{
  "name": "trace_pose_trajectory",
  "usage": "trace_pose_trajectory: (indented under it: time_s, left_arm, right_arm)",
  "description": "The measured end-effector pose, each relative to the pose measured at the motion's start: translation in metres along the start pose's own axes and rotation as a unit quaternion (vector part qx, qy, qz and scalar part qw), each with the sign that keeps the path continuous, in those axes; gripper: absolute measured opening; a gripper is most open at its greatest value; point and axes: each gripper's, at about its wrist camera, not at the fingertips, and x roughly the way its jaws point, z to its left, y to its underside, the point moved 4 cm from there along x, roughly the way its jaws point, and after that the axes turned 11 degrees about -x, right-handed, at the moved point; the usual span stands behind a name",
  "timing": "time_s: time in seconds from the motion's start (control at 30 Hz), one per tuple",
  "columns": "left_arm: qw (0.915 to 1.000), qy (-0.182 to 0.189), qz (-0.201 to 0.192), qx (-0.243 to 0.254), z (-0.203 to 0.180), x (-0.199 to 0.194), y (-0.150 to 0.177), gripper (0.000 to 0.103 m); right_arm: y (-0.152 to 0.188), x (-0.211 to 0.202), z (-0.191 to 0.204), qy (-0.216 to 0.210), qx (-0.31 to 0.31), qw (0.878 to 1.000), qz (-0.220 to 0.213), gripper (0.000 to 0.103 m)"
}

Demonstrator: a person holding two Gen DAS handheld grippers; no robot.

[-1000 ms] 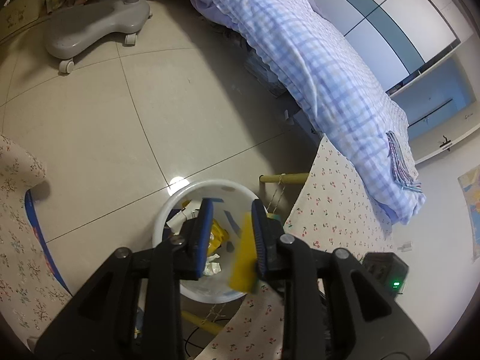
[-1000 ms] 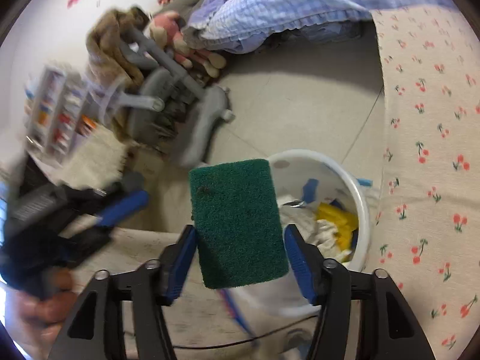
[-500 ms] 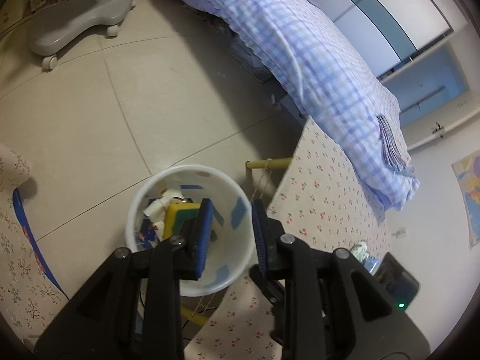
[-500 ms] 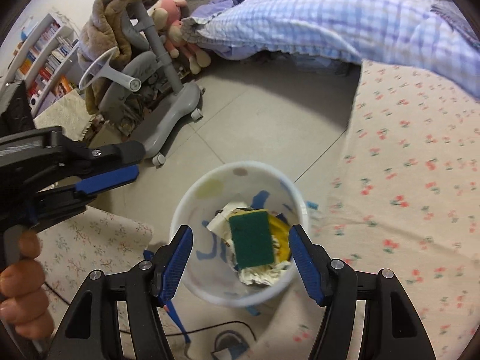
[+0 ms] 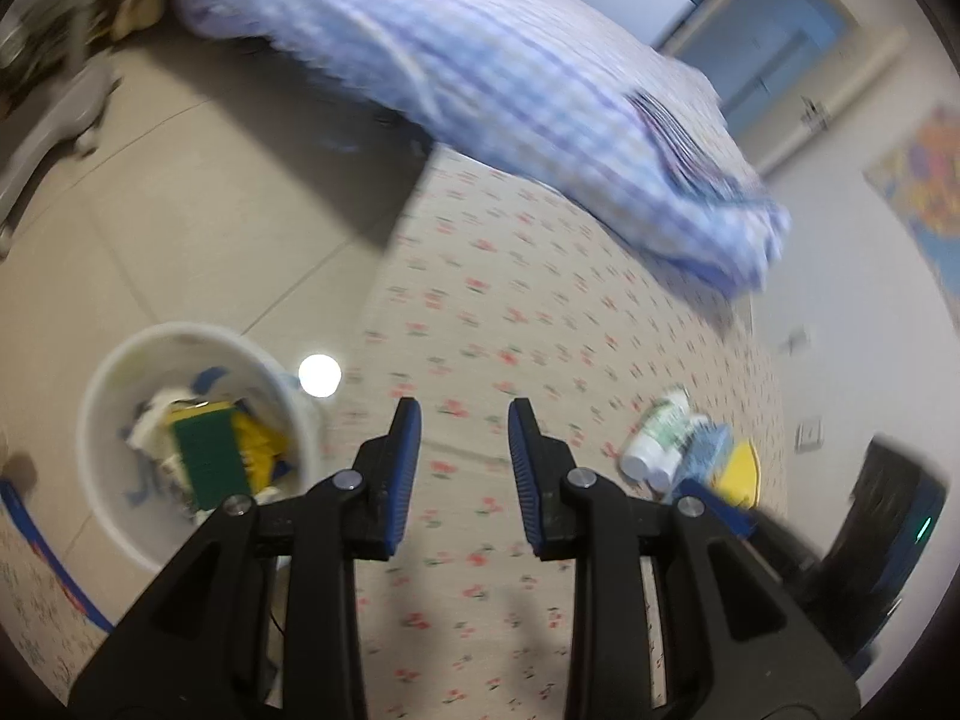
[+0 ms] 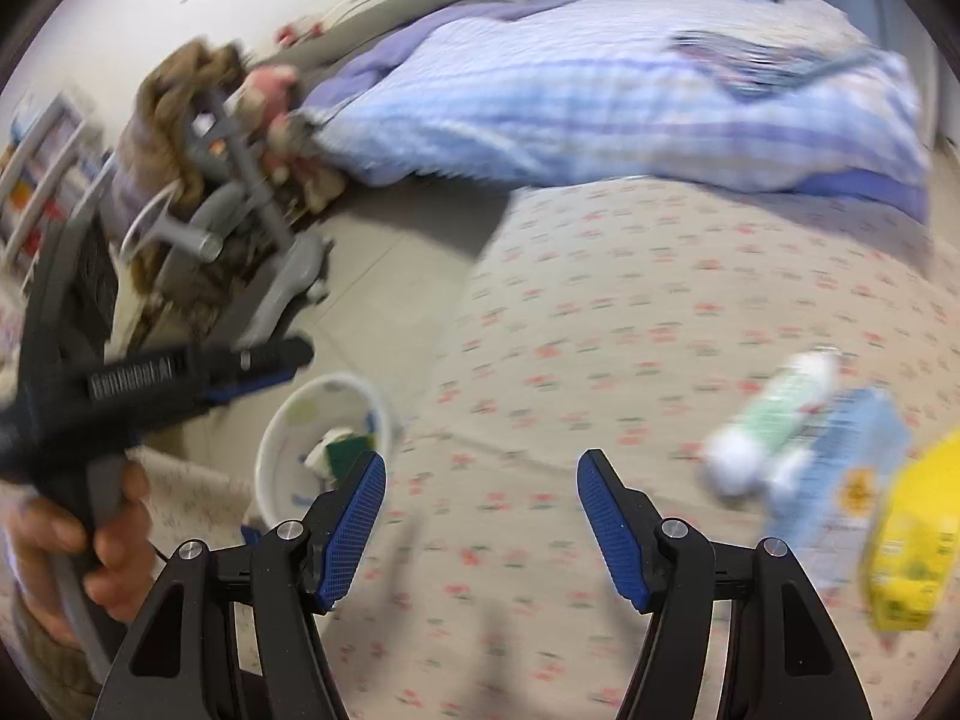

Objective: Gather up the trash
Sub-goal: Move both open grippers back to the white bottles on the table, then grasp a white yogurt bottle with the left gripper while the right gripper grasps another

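A white bin point(image 5: 108, 372) stands on the floor beside the cherry-print table; a green sponge point(image 5: 210, 456) lies in it on yellow and white trash. It shows small in the right wrist view point(image 6: 282, 426). My left gripper point(image 5: 462, 468) is open and empty over the table point(image 5: 540, 312). My right gripper point(image 6: 480, 510) is open wide and empty over the same table point(image 6: 630, 300). On the table lie a white bottle point(image 5: 657, 429), a blue packet point(image 5: 705, 450) and a yellow carton point(image 5: 741, 471). The right wrist view shows them blurred: bottle point(image 6: 774, 414), packet point(image 6: 852, 456), carton point(image 6: 912, 546).
A bed with a blue checked cover point(image 5: 480, 72) runs behind the table. A grey wheeled chair base point(image 6: 282, 288) with clothes and plush toys stands on the tiled floor point(image 5: 180, 192). A black device with a green light point(image 5: 882, 534) sits at the table's right edge.
Both grippers let their sponges fall into the bin, then swung right from over the bin to over the table. The bottle, packet and carton came into view.
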Motion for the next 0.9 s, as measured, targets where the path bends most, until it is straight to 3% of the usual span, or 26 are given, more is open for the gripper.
trace_pose_trajectory:
  time_s: [0.17, 0.37, 0.47, 0.6, 0.9]
  left_arm:
    - [0.9978, -0.005, 0.03, 0.059, -0.051, 0.033, 0.022, 0.031]
    - [0.9952, -0.013, 0.042, 0.087, -0.086, 0.06, 0.034, 0.031]
    - [0.9949, -0.016, 0.046, 0.088, -0.098, 0.074, 0.035, 0.031]
    - [0.9926, -0.02, 0.053, 0.108, -0.116, 0.094, 0.041, 0.031]
    - [0.984, -0.011, 0.08, 0.158, -0.161, 0.142, 0.06, 0.038]
  right_arm:
    - [-0.002, -0.03, -0.071, 0.011, 0.054, 0.998, -0.006, 0.068]
    - [0.017, -0.003, -0.107, -0.036, 0.104, 0.994, 0.015, 0.068]
    - [0.019, 0.005, -0.112, -0.02, 0.103, 0.994, 0.026, 0.068]
    - [0.02, -0.004, -0.126, 0.044, 0.098, 0.994, 0.035, 0.068]
    - [0.029, -0.016, -0.169, 0.064, 0.156, 0.984, 0.058, 0.065]
